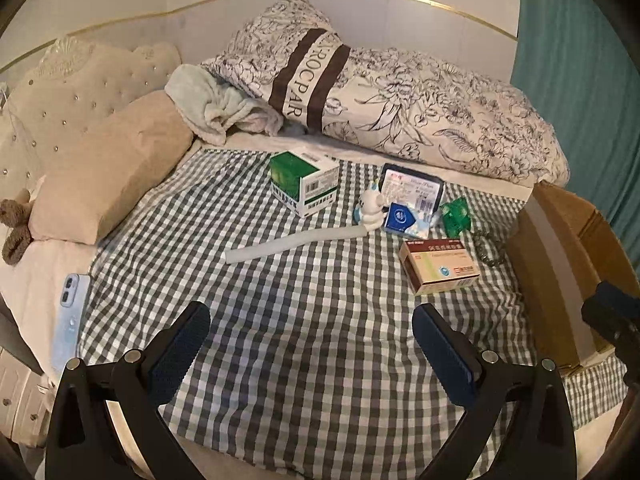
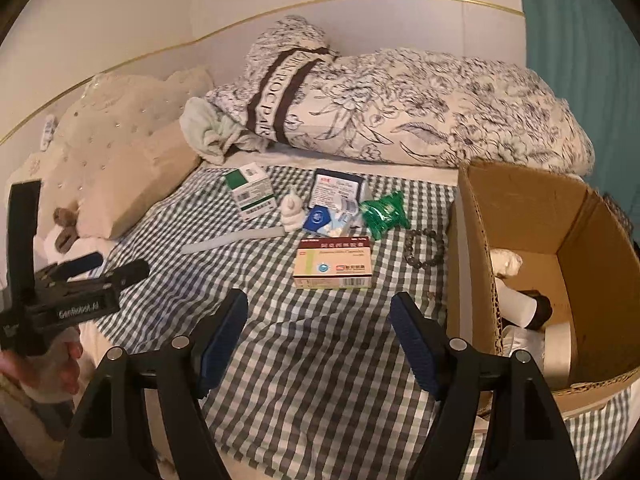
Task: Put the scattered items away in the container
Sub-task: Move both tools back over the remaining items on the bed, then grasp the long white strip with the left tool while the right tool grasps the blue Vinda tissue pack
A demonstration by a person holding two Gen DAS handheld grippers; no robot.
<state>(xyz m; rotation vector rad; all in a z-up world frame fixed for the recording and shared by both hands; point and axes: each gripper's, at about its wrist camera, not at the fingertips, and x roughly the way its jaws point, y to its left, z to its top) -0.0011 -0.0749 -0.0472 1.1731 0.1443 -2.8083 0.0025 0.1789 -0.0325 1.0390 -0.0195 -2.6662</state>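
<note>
The left gripper is seen nearest in its own view, jaws spread wide with nothing between them, over the green-and-white checked cloth. The right gripper is likewise held wide and empty above the same cloth; in its view the left gripper appears at the left edge, gripped by a person's hand.

Just beyond the right gripper a red-and-cream medicine box lies flat on the cloth. To its right a dark beaded bracelet is seen, near the wall of the cardboard box, which stands open at the right edge of the cloth. Inside it a white bottle with a dark cap and a roll of tape are visible.

Farther back, a long white strip lies across the cloth. Behind it are a small white figurine, a blue-and-white packet, a green wrapped item and a dark-edged flat pack. A green-and-white carton stands to their left.

A light blue phone lies at the cloth's left edge. At the back, a floral duvet and a beige pillow are seen.
</note>
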